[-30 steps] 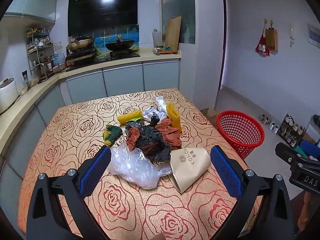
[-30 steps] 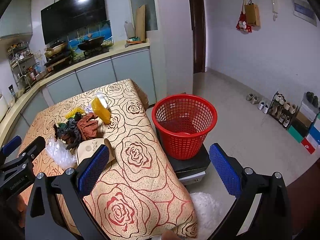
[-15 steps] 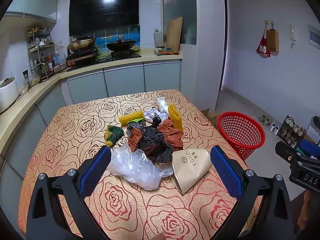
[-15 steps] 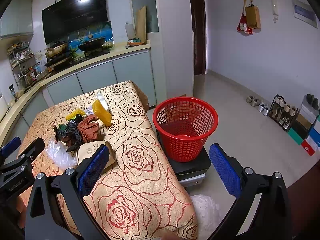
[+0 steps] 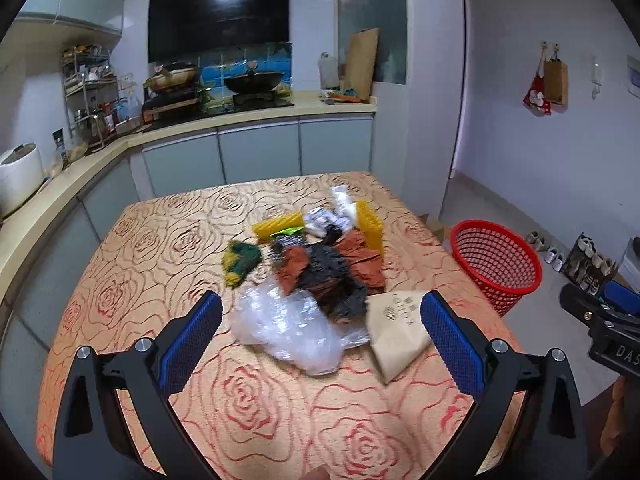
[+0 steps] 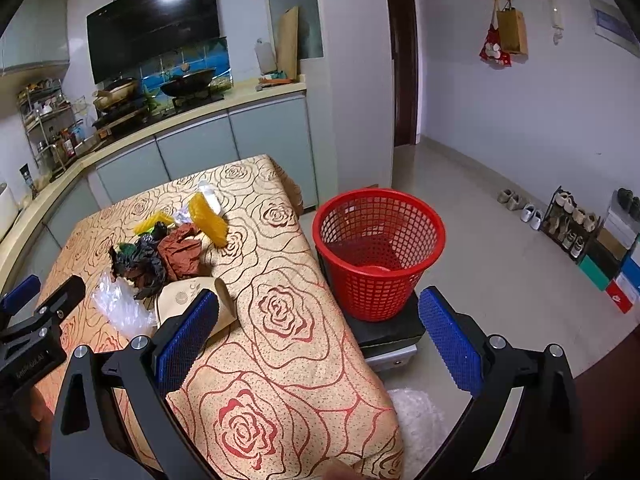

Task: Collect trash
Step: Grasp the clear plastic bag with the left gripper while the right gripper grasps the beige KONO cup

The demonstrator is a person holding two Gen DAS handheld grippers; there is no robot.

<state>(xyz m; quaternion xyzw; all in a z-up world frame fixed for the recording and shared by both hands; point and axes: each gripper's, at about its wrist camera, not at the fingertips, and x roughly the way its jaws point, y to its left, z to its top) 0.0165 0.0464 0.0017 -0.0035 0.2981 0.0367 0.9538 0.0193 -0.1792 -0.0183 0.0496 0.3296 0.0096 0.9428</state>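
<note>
Hovering above the near part of the tabletop point(image 5: 132, 248), the left gripper point(image 5: 320, 332) has its blue-padded fingers point(image 5: 188, 340) spread wide, nothing between them. The trash pile point(image 5: 320, 268) lies mid-table, toward the right edge. The near strip of rose-patterned cloth and the left half of the tabletop are bare. A clear plastic bag point(image 5: 288, 328) sits nearest, with a tan paper bag point(image 5: 396, 328) touching it on the right, close to the table's right edge; its long axis runs roughly toward the camera, its near end pointing at the near edge. Behind them lie crumpled black and rust-brown wrappers point(image 5: 332, 272), a green-yellow scrap point(image 5: 240, 260) slightly apart to the left, and two yellow ridged pieces point(image 5: 370, 228) at the back, one lying crosswise, the other running front to back.

The right gripper point(image 6: 316, 336) hangs over the table's right edge, fingers likewise wide and empty. The red basket point(image 6: 380, 236) stands upright on a dark low platform point(image 6: 388, 332) just beside that edge, mouth open upward, with open floor point(image 6: 500, 280) to its right.
</note>
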